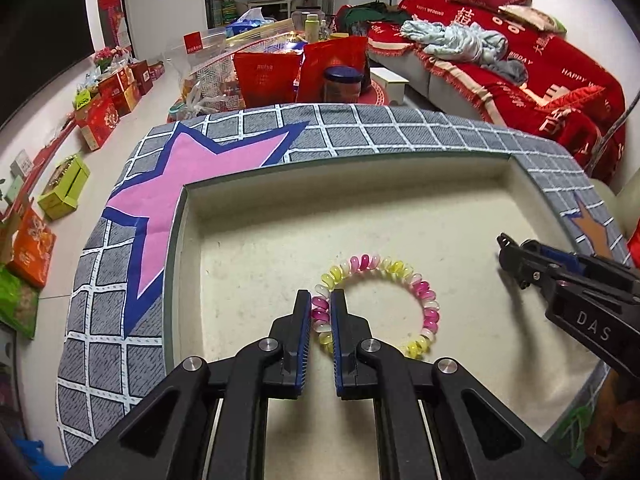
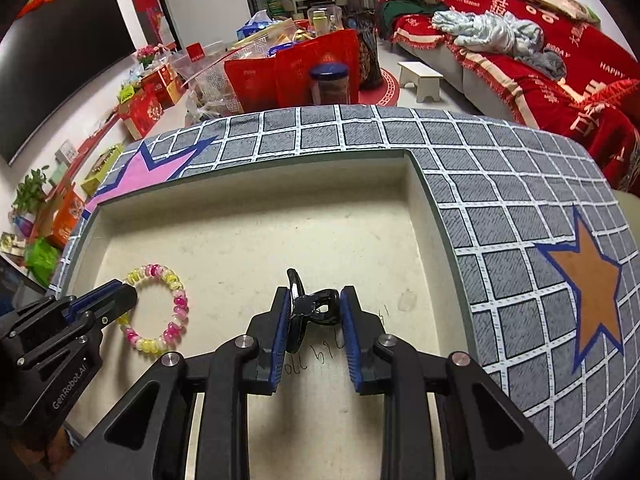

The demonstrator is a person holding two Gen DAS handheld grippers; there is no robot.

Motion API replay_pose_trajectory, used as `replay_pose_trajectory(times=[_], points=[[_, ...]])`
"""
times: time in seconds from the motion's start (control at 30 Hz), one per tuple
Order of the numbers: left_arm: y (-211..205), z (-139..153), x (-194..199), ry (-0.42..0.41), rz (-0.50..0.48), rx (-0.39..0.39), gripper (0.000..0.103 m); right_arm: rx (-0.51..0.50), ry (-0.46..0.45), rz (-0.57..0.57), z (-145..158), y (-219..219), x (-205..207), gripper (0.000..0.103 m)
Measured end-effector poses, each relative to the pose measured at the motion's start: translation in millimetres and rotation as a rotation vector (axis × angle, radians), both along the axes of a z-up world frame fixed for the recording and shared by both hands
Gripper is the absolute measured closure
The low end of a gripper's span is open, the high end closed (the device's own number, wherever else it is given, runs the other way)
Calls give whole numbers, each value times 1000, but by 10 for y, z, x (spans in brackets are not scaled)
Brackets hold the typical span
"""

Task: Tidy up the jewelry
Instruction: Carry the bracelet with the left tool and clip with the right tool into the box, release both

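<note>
Jaws first: on my left gripper [image 1: 321, 308] they stand almost together, with only a narrow gap, and the near-left arc of a beaded bracelet [image 1: 384, 304] sits pinched in that gap. The blue ribbed pads touch the beads on both sides. My right gripper [image 2: 314, 308] has its jaws wider apart, clamped on a black hair claw clip [image 2: 310, 306]; each pad presses one side of the clip, and one curved prong rises above the left pad.

The bracelet is a ring of glossy, rounded, translucent beads in pink, yellow and white, strung close together. It lies flat on the floor of a shallow tray [image 1: 344, 176], towards the left side as the right wrist camera shows it [image 2: 158, 308]. The tray has a pale cream, matte, slightly scuffed lining, low straight walls and a square corner. Some dark handwriting marks the lining near the right gripper; I cannot read it.

The clip is shiny black plastic with looping, curved arms. I cannot tell whether it touches the tray floor.

The tray rests on a tabletop covered by a woven grey cloth [image 2: 500, 184] with a white grid, a pink star edged in blue [image 1: 192, 168] and a brown star edged in blue [image 2: 588, 296].
</note>
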State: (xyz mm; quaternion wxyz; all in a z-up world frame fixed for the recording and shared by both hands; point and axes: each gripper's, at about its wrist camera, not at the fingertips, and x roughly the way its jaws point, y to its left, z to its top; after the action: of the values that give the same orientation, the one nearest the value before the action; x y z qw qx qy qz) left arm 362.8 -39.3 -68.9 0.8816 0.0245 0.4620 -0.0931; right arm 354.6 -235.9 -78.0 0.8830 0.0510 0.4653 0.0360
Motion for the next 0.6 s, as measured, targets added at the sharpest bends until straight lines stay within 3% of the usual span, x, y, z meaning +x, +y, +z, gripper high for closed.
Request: replay_pose_trajectory(times=[0.13, 0.23, 0.47, 0.5, 0.53, 0.6], points=[[-63, 9, -32, -22, -2, 43, 77, -26, -4, 12, -13, 48, 0, 66], [-83, 7, -45, -36, 5, 67, 77, -31, 5, 19, -11, 62, 2, 37], [-45, 59, -99, -47, 11, 46, 74, 63, -49, -28, 242, -68, -142, 36], [-43, 68, -106, -49, 14, 45, 49, 72, -59, -32, 283, -84, -176, 36], [-32, 76, -105, -50, 21, 43, 4, 80, -70, -37, 328, -98, -222, 35], [-9, 180, -172, -112, 56, 38, 0, 85, -87, -42, 409, -114, -318, 35]])
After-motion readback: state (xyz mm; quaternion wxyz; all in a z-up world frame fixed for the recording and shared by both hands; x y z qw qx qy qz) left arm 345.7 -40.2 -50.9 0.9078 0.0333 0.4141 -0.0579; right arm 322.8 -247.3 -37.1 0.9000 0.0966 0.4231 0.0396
